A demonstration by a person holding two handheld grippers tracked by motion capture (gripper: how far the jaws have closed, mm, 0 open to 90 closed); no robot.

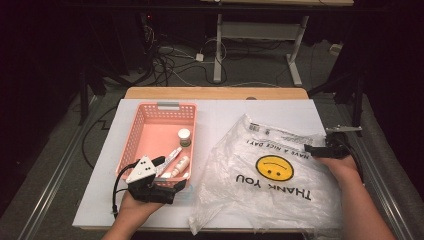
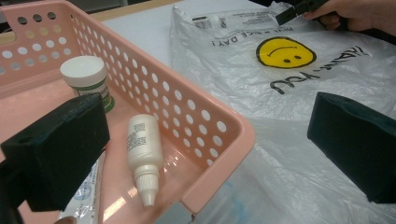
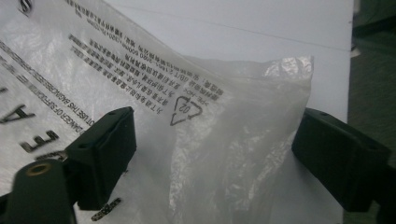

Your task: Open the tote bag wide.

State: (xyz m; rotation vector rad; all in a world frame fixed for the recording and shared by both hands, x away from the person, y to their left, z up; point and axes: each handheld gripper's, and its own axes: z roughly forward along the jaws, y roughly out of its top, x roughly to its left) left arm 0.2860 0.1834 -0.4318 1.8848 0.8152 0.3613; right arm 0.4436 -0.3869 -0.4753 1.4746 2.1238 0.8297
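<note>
- Clear crinkled plastic bag with yellow smiley print (image 1: pixel 270 170): lay flat over the tabletop's right half; its handle loop rose between the right gripper's (image 3: pixel 212 158) parted jaws, not yet pinched; judged best to close squarely on the bunched film.
- Left gripper (image 2: pixel 205 154): jaws wide apart, empty, straddling the near right corner of the pink perforated plastic basket (image 1: pixel 140 125); small white dropper bottle (image 2: pixel 144 156) lay inside.

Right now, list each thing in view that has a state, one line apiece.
Basket: upright on the table, holding items.
Jar: standing upright in the basket, lid on.
Dropper bottle: lying on its side in the basket, capped.
Plastic bag: spread on the table, crumpled.
Left gripper: open, straddling the basket's corner.
Right gripper: open around the bag's edge.
</note>
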